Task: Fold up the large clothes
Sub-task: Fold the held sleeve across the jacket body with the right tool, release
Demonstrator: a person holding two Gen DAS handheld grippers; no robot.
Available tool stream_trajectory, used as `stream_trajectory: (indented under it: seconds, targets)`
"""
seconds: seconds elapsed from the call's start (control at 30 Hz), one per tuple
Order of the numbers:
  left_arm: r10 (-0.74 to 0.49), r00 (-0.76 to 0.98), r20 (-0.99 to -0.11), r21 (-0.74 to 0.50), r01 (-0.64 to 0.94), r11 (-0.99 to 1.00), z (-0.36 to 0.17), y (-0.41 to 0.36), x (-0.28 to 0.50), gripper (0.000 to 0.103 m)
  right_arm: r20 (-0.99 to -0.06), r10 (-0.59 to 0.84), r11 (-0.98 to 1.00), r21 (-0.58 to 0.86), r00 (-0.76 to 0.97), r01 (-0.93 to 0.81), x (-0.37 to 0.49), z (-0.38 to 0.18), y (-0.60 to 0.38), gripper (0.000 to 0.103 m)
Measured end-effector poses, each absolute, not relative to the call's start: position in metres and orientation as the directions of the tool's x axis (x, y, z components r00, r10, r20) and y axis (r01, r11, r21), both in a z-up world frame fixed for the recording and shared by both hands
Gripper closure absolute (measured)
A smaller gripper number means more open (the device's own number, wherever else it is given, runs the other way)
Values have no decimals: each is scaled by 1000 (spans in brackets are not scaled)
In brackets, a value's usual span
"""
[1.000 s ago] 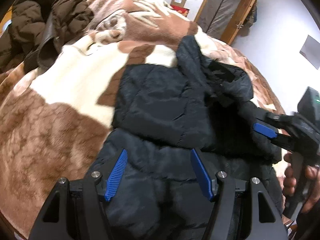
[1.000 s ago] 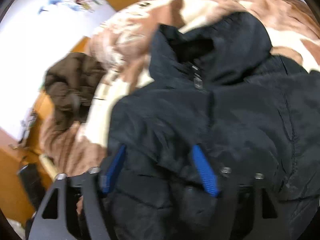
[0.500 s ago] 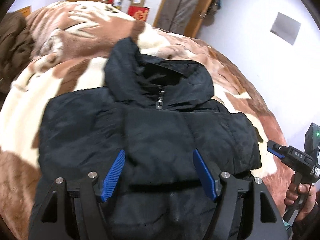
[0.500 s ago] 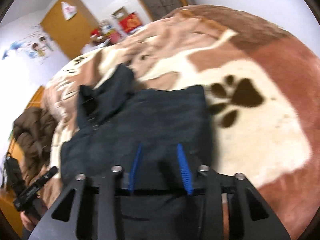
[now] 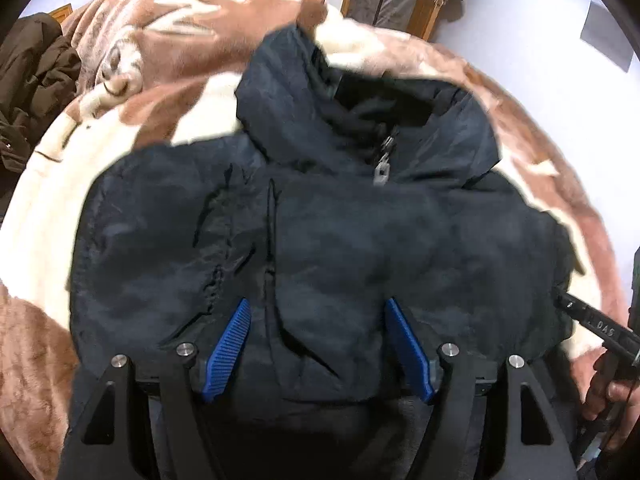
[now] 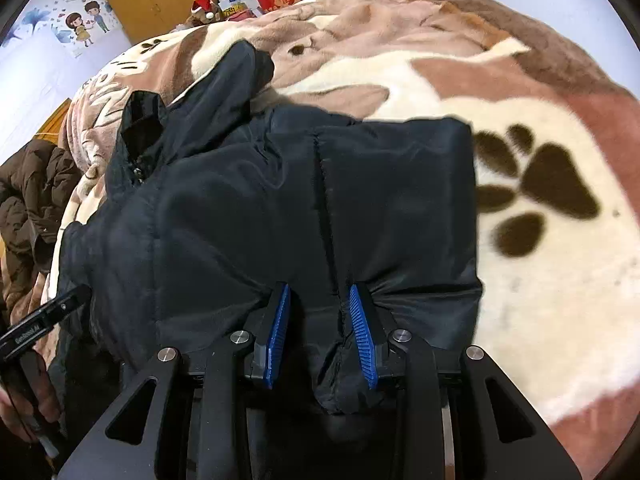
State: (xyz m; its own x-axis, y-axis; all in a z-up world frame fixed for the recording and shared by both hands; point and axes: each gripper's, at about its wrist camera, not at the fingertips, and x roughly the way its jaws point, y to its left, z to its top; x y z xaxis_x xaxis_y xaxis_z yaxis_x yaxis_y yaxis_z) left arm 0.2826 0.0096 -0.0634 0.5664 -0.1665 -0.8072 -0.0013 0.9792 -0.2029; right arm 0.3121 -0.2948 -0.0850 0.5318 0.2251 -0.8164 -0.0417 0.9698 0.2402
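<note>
Two grippers: we find both at the near hem of one black padded jacket (image 5: 320,240), which lies on the bed's brown-and-cream blanket (image 6: 540,280).
Right gripper (image 6: 320,332): jaws drawn close on a bunched fold of the hem beside a stitched seam; we judge this pinch is there to carry the lower edge up over the body.
Left gripper (image 5: 316,344): jaws wide apart, cloth lying between the blue pads (image 5: 228,348) with no grip on it; we judge it is placed to take a matching hold, so the hem would rise level.
Jacket body: folded in at both sides, we judge, into a squarish panel, its right edge straight and crisp against the paw print (image 6: 536,200).
Fabric: dark, slightly shiny, puffy and creased; we expect it to spring back unless pressed.
Collar end: farthest from us, hood (image 5: 280,92) rumpled and open, zipper pull (image 5: 382,168) closed at the neck.
Beyond: a brown coat (image 5: 28,92) heaped well apart at the far left of the bed.
Stage: side folds done, we judge; crosswise fold not yet made.
</note>
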Motion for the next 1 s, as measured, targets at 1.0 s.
stream_trajectory:
  seconds: [1.0]
  targets:
    - [-131,653,-746,-85,103,991,-53,3,278,33,-791,158,987,114,591,-112,292,-58,-264,73]
